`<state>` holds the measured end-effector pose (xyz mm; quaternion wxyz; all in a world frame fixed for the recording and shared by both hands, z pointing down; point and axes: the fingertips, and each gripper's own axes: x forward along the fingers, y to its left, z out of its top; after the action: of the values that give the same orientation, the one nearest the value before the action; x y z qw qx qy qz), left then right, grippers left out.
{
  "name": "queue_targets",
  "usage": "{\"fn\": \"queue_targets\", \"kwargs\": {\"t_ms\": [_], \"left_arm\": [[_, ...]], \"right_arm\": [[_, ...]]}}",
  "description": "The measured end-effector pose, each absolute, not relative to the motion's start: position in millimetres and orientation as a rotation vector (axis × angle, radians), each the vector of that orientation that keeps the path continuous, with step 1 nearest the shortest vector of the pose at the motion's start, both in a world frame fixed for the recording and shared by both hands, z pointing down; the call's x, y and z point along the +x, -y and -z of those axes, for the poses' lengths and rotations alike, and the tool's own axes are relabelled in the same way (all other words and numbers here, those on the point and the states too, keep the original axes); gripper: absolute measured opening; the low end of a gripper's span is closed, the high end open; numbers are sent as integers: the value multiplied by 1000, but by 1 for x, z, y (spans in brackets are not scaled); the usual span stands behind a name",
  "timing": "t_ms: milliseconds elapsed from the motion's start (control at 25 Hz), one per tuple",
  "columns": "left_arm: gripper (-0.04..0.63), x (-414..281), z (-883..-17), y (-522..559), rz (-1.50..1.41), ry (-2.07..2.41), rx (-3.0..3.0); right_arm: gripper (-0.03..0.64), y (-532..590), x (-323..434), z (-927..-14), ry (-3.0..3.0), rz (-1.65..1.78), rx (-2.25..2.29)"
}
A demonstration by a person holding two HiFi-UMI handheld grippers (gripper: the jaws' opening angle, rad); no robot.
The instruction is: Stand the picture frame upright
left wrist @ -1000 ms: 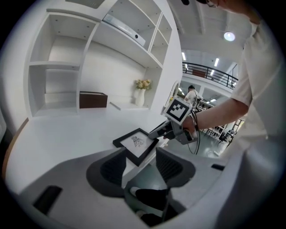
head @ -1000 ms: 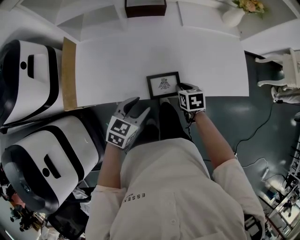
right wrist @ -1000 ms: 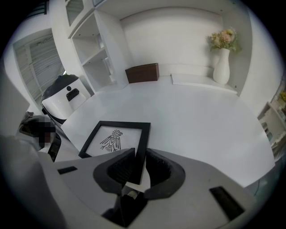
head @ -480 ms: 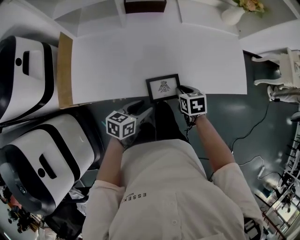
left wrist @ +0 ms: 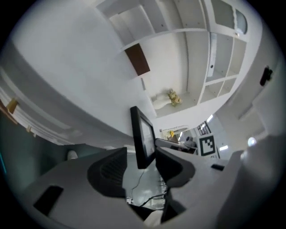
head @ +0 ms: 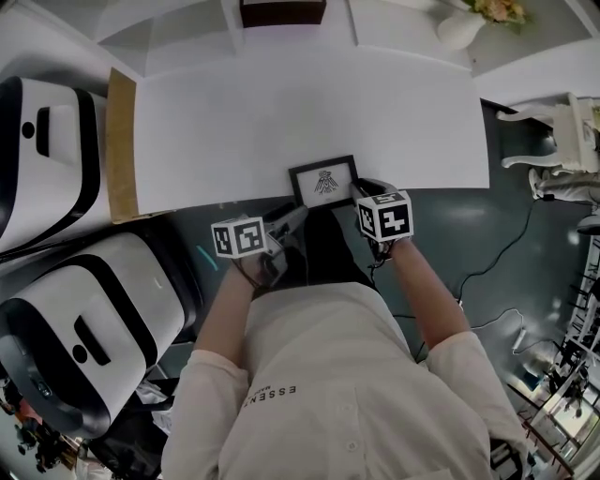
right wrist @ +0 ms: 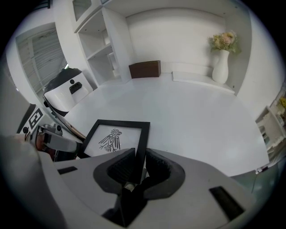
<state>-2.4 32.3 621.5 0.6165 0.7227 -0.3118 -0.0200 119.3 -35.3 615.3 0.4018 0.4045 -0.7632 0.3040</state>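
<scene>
Where the person's white shirt [head: 319, 375] fills the lower half of the head view, two forearms run out of it toward twelve o'clock, each ending in tongs that carry a marker cube. Just beyond them, the picture frame [head: 323, 181] lies at the near edge of the white table [head: 281, 103]. It is black-rimmed, with a bird drawing facing up. I cannot tell whether any side of it is lifted off the surface.

The right gripper [right wrist: 139, 156] comes in from the frame's five o'clock. Its jaws are clamped on the frame's right rail near the closest corner, with both ribbed pads pressed against the black moulding. The left gripper [left wrist: 140, 154] sits at the frame's seven to eight o'clock, rolled onto its side. Its jaws stand apart with the frame's edge in the gap, close by one pad and clear of the other, so nothing is pinched.

Out at nine o'clock from the frame, a wooden strip [head: 120, 141] borders the table's left end. Past it stand two white-and-black machines, one nearer [head: 89, 328] and one farther [head: 47, 159].

Across the bare tabletop, a brown box [head: 282, 11] sits against the back at twelve o'clock. A white vase [head: 459, 31] of flowers stands at about one o'clock.
</scene>
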Motion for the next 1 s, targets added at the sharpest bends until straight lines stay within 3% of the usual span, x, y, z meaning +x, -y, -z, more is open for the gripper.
{"fn": "queue_targets", "kwargs": {"t_ms": [200,600,760,1000], "left_arm": [[187,-7,-620,-18,208,698,1542],[178,-6,-624,-13,246,665,1483],[83,-7,-629,-14,224,685,1460],[77,-6,-623,-16,250,656,1464]], "right_arm": [[86,34,119,-614,1931,-752,994],[84,30,113,-614,1950,-739,916],[84,27,106,-614,1961,-731,893],[84,30,104,-613,1989,-710,875]]}}
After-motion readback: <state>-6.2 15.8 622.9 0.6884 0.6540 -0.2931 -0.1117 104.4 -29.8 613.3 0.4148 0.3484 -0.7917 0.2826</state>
